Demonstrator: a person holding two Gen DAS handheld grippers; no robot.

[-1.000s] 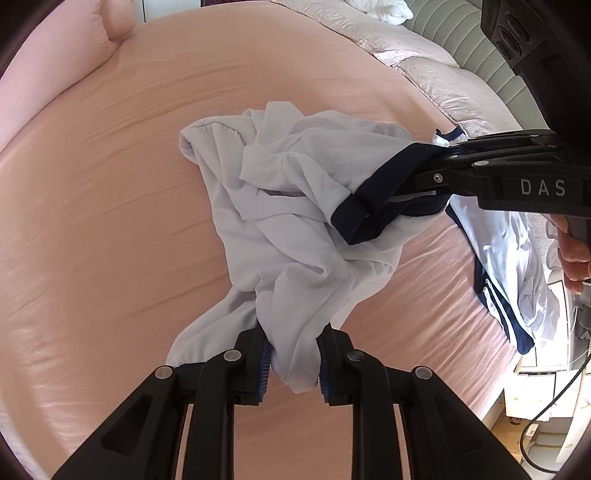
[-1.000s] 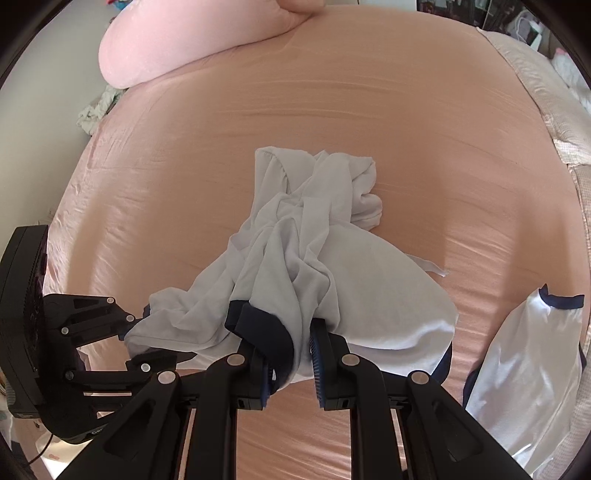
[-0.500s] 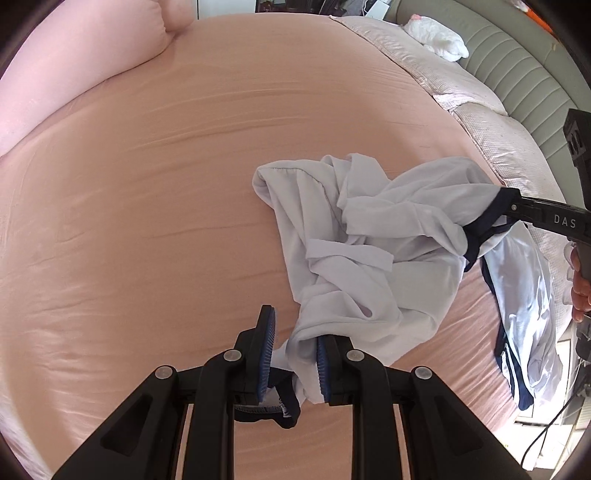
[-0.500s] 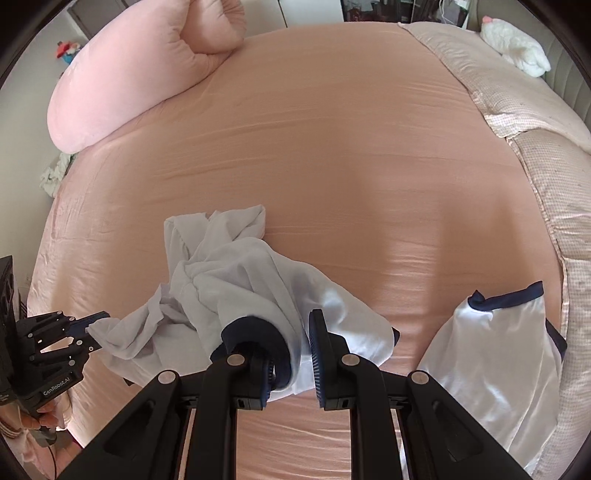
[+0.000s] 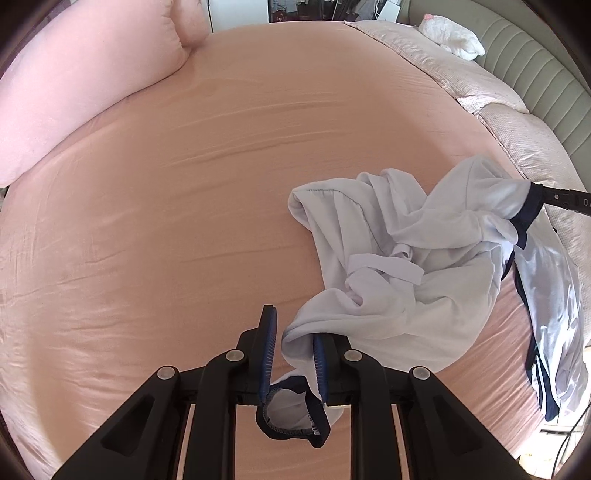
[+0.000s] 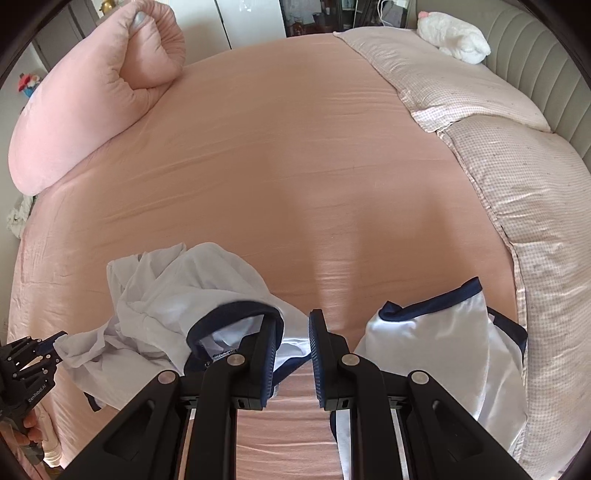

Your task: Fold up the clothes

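A crumpled white shirt (image 5: 417, 266) with navy cuffs lies on the pink bed sheet (image 5: 184, 221). My left gripper (image 5: 293, 354) is shut on one sleeve, whose navy cuff (image 5: 291, 432) hangs below the pads. My right gripper (image 6: 293, 350) is shut on the other sleeve beside its navy cuff (image 6: 236, 317). In the left wrist view the right gripper (image 5: 541, 194) holds that cuff at the right edge. The right wrist view shows the left gripper (image 6: 55, 343) at the lower left, pinching white cloth. The shirt (image 6: 166, 295) sags between the two grippers.
A second white garment with navy trim (image 6: 436, 354) lies at the right, close to the shirt. A pink pillow (image 6: 92, 110) sits at the far left. A checked quilt (image 6: 517, 184), a white plush toy (image 6: 454, 33) and a padded headboard (image 5: 535, 74) line the right side.
The two grippers have drawn apart, each keeping its sleeve. The shirt has spread out between them, sliding right in the left wrist view and left in the right wrist view.
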